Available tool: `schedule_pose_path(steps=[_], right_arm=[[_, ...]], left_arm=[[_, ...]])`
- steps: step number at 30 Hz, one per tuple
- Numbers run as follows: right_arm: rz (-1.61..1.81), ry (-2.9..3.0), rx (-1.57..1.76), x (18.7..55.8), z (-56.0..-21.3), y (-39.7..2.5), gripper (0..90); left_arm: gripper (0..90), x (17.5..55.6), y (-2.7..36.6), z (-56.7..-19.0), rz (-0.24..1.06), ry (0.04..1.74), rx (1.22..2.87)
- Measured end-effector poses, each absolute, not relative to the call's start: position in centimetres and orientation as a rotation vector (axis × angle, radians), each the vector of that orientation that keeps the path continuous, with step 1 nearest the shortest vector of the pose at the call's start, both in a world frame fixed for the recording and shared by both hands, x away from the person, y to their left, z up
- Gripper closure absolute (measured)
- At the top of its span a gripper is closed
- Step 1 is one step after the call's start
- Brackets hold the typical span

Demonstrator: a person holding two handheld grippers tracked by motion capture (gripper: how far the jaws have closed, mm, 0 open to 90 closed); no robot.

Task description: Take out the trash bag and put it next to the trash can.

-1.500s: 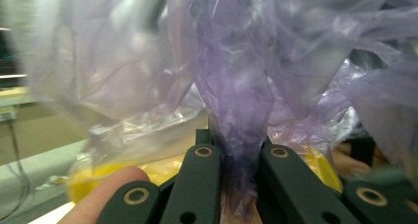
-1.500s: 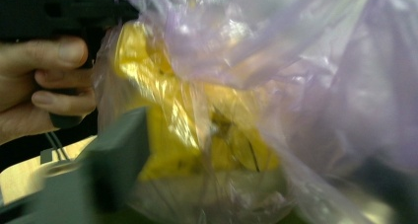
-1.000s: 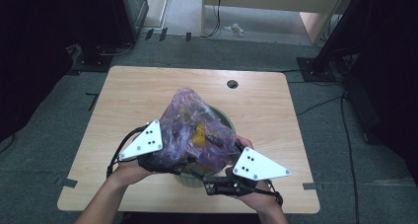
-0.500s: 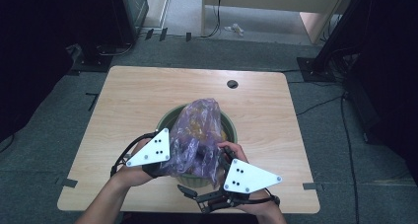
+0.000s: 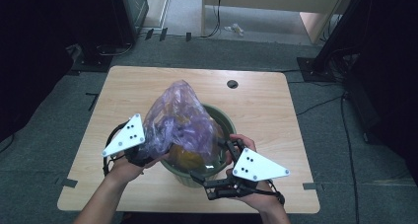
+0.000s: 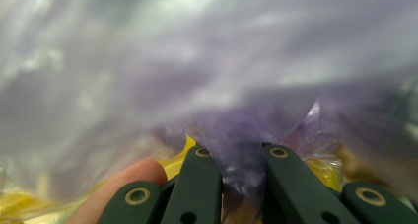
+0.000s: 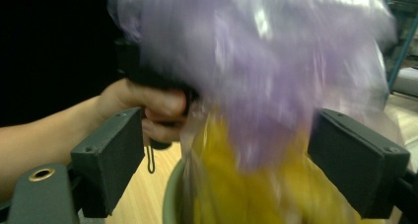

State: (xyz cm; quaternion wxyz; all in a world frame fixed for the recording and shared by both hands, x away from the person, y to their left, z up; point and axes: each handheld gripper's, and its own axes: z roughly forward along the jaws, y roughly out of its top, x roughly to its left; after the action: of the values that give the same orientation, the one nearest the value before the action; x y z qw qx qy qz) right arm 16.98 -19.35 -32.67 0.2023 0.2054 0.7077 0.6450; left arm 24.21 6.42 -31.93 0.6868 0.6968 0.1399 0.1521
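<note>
The jaws of the left gripper are pinching a fold of the thin, translucent purple plastic bag, which is showing between them at the bottom centre of the left gripper view. The jaws of the right gripper are standing wide apart, one at the lower left and one at the lower right of the right gripper view, and they are gripping nothing.

The bag is rising out of the round green plastic bin in the middle of the high view, on the light wooden table, with something yellow inside its lower part.

In my judgement the film could tear, because only one small fold is carrying the load. The fold could also slip out of the left jaws if the pull is sudden. The bin looks light, so it may be tipping or lifting together with the bag, since nothing is holding it down.

Relative to the right jaws, the bag is hanging between them and a little beyond, touching neither pad as far as I can tell.
</note>
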Motion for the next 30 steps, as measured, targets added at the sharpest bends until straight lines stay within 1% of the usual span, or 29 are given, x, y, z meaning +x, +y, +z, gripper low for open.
schedule_pose_path(steps=[5, 11, 21, 25, 30], right_arm=[[1.782, 1.952, 0.612, 17.1, -32.8, -19.6, 14.1], [1.672, 1.838, 0.765, 18.1, -34.0, -20.8, 14.1], [1.577, 1.555, 1.151, 19.5, -37.2, -26.1, 14.1], [1.48, 1.464, 1.294, 20.2, -39.5, -28.4, 14.1], [1.296, 1.51, 1.521, 22.1, -44.7, -30.5, 14.2]], left_arm=[[89.8, 24.4, 7.3, -31.3, 0.418, 0.384, 1.481], [89.8, 23.9, 7.8, -30.6, 0.496, 0.398, 1.423], [89.8, 24.0, 9.3, -29.1, 0.542, 0.415, 1.367], [89.8, 23.8, 9.7, -28.6, 0.558, 0.412, 1.347], [89.8, 23.5, 10.1, -27.8, 0.579, 0.41, 1.331]])
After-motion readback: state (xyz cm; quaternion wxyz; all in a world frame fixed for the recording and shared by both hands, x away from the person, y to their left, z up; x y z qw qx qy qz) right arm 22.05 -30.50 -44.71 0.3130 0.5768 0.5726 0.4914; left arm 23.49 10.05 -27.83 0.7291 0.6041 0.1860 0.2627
